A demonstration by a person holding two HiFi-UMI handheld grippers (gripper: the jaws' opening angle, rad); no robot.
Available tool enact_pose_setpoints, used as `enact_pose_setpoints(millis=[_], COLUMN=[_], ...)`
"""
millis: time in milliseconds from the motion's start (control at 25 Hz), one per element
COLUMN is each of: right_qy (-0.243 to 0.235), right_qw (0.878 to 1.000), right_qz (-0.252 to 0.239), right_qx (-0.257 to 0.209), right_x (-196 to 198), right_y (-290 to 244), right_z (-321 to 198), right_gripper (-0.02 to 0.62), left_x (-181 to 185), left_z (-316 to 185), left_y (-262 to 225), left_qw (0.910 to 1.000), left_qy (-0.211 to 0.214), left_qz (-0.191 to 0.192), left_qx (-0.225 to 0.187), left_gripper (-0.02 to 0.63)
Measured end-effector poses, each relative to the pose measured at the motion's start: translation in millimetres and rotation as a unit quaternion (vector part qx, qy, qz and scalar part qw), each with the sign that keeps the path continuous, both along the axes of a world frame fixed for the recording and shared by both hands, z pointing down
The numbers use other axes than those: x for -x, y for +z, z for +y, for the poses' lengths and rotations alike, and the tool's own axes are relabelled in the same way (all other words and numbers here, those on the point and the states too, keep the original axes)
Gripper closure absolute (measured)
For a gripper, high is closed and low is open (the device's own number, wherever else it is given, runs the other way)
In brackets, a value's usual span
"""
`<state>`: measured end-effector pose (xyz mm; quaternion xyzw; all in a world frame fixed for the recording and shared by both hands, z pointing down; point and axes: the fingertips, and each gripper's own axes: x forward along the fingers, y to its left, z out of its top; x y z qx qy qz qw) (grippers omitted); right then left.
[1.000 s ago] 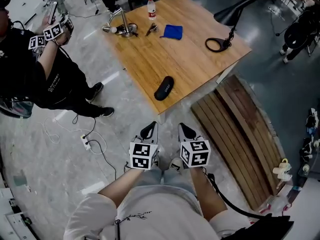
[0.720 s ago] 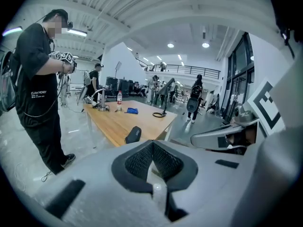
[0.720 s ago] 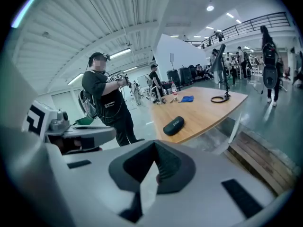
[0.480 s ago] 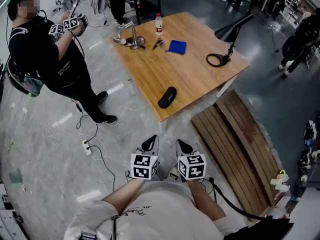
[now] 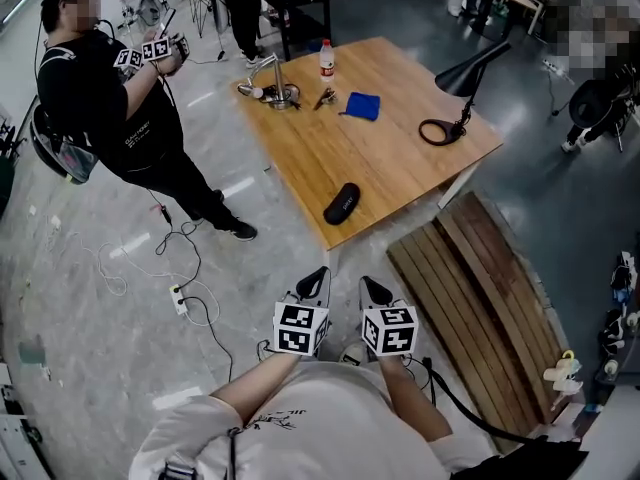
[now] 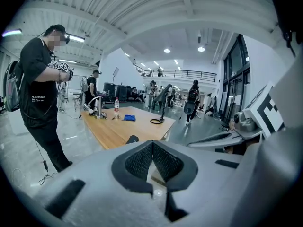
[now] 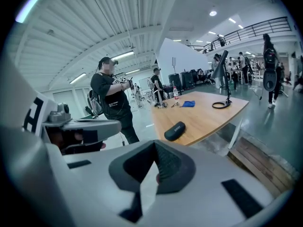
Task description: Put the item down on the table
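Your left gripper (image 5: 318, 272) and right gripper (image 5: 366, 284), jaws closed, empty, open grey floor (image 5: 290, 240) before light wooden table (image 5: 400, 158) corner, black oblong case (image 5: 342, 204) at its edge, lettering seen only in right gripper view.

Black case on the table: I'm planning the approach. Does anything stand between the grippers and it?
Nothing visible does. Between the left gripper, the right gripper and the black case lie only floor and the near edge of the table.
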<state>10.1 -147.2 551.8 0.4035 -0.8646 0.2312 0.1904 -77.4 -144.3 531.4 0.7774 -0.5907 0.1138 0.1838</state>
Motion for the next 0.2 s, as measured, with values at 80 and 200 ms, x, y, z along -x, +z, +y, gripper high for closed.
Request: enact_pose_setpoints(millis=[80, 200], right_qy=[0.001, 0.002], right_qw=[1.000, 1.000], right_qz=[0.000, -0.002], right_qx=[0.002, 0.005], right_x=[0.2, 1.6], right_y=[0.1, -1.2], right_z=[1.6, 6.1], right_gripper=[0.592, 0.592], left_x=[2.9, 6.6], left_z=[1.1, 4.2], left_y=[0.4, 1.2], left_qw=[1.0000, 1.0000], left_qy=[-0.002, -0.005], left_qz=[0.001, 0.003], left_qx=[0.002, 0.007], left_gripper=[0.600, 0.600])
